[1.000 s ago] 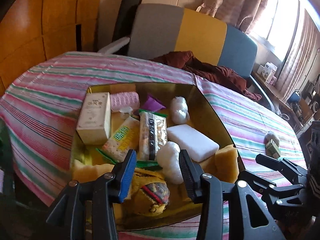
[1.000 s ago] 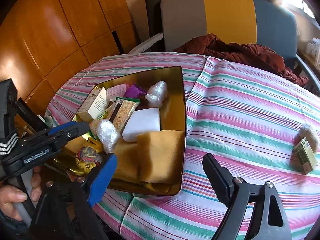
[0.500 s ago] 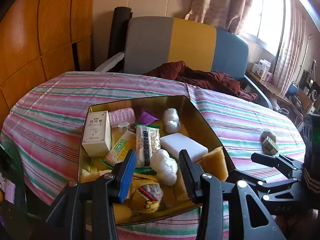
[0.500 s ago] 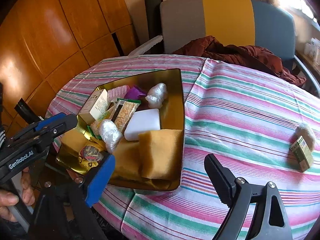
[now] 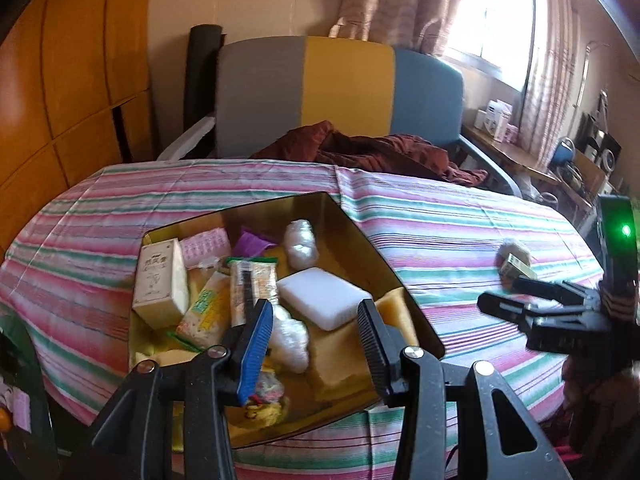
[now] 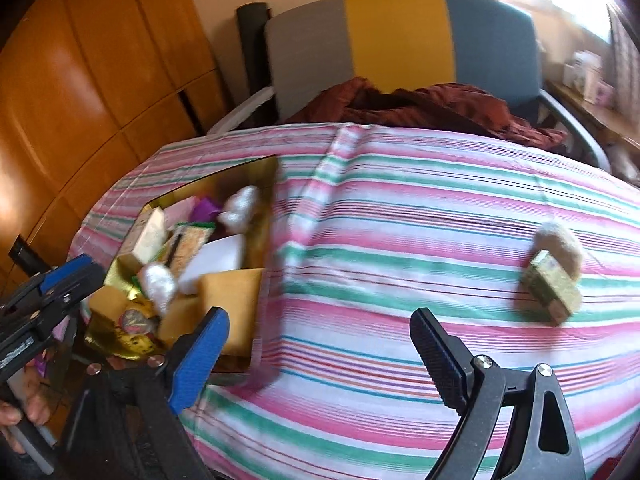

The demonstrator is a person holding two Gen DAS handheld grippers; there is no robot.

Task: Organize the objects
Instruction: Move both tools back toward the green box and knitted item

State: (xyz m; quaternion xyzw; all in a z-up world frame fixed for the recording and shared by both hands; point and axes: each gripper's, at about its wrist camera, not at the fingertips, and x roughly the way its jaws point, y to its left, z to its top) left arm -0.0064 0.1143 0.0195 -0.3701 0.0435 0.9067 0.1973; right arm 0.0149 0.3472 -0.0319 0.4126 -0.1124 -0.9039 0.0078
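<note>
A gold tin box (image 5: 352,224) sits on the striped tablecloth, holding a cream carton (image 5: 160,280), cracker packets (image 5: 252,284), a white block (image 5: 324,302), yellow sponges (image 5: 344,352) and white wrapped lumps (image 5: 288,340). It also shows in the right wrist view (image 6: 256,176). A small green box (image 6: 554,290) lies against a grey fuzzy ball (image 6: 560,246) at the table's right; the same green box shows in the left wrist view (image 5: 516,266). My left gripper (image 5: 316,340) is open and empty above the tin's near end. My right gripper (image 6: 316,356) is open and empty over the cloth, left of the green box.
A grey, yellow and blue chair (image 5: 340,88) with a dark red cloth (image 5: 372,152) stands behind the table. Wooden panels (image 6: 80,80) are at the left. A shelf with small things (image 5: 560,152) is at the right by the window.
My left gripper has pulled back and risen from the tin. My right gripper has swung right, so the green box and ball sit nearer the middle of its view.
</note>
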